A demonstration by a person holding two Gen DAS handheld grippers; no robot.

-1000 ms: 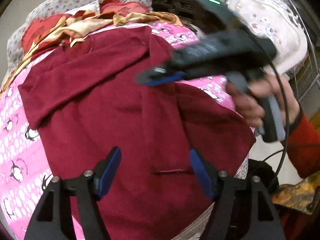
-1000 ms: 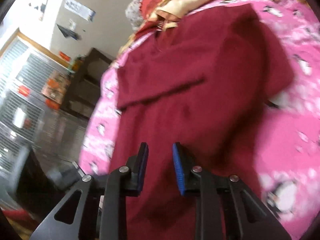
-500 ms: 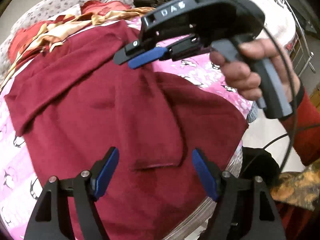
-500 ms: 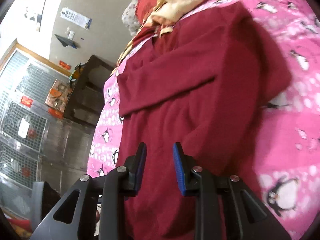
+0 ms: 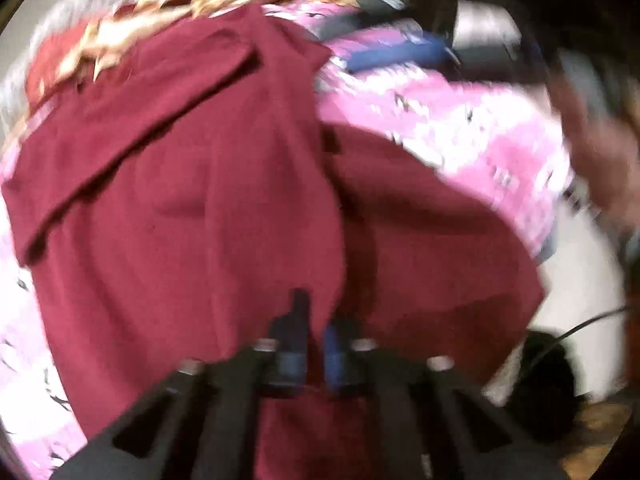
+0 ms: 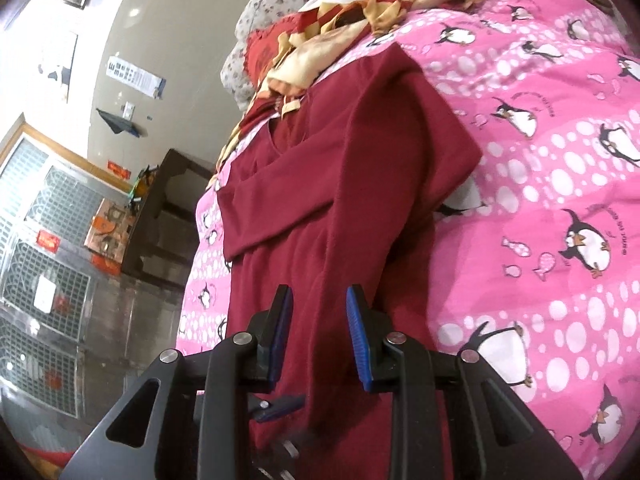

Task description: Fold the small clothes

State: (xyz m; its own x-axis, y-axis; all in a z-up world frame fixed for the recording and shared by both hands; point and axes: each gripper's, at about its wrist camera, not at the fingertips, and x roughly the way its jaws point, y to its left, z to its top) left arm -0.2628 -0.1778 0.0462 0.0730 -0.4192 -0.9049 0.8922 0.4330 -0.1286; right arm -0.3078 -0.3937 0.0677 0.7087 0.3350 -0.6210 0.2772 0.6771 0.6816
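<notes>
A maroon long-sleeved garment lies spread on the pink penguin blanket, one sleeve folded across its chest. In the blurred left wrist view, my left gripper is shut, pinching a fold of the maroon cloth near the lower hem. Over the same garment my right gripper hovers open, cloth beneath the gap and nothing pressed between the pads. Part of the left gripper shows just below it. The right gripper also appears as a blur at the top, held by a hand.
A heap of red and gold cloths lies at the head of the blanket. Left of the bed stand a dark cabinet and metal grilles. The bed edge drops off near the garment's hem.
My left jaws have gone from wide apart to shut on the maroon cloth, and the gripper has dropped closer to it. The right gripper has drifted up and away along the garment.
</notes>
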